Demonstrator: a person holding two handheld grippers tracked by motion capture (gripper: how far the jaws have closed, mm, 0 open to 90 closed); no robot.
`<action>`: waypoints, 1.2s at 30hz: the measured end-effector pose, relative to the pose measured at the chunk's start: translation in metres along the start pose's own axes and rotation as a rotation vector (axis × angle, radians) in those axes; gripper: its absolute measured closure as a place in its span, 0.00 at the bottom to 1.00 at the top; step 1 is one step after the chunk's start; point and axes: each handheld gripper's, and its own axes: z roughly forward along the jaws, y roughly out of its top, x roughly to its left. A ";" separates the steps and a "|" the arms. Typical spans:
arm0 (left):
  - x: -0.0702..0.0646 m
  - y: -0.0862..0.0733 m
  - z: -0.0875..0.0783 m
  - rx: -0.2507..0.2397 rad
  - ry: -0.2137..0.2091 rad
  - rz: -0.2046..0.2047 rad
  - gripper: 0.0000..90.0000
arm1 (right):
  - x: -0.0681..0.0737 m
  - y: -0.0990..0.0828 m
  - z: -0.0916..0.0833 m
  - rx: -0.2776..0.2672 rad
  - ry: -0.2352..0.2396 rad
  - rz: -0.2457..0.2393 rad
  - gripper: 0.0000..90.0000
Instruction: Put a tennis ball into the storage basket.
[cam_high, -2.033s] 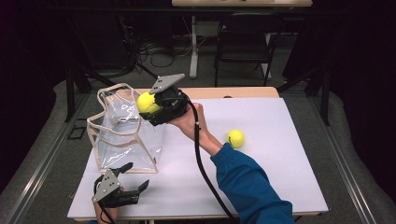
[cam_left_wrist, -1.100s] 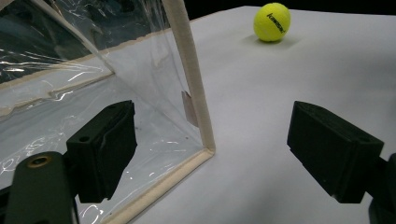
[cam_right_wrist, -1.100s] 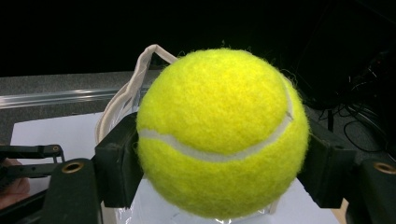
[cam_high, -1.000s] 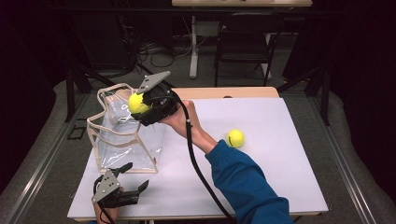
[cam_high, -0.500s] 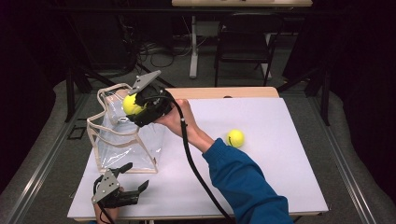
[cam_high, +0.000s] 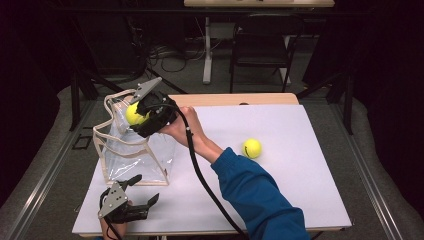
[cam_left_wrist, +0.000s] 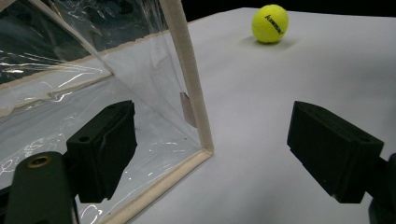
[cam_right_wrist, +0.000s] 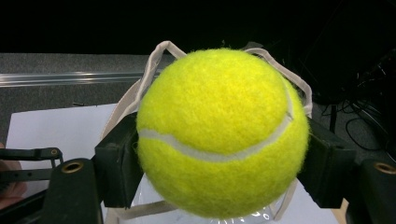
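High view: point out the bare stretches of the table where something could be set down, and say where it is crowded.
The white table is bare right of the loose tennis ball, out to the right edge, and along the front edge between the left gripper and the blue sleeve. The left end is crowded: the clear bag stands there, the right gripper above it clamping a tennis ball.

The tennis ball (cam_right_wrist: 219, 135) hides most of the clear bag (cam_right_wrist: 154, 70) behind it.
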 end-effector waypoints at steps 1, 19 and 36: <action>0.000 0.000 0.000 0.000 0.000 0.001 0.18 | 0.000 0.000 0.001 0.001 0.000 0.002 0.29; -0.001 0.000 -0.001 -0.003 0.000 -0.001 0.18 | 0.002 0.005 0.019 0.034 0.013 0.009 0.28; 0.000 -0.001 -0.002 0.002 -0.003 0.000 0.18 | 0.003 0.003 0.033 0.067 0.018 0.016 0.28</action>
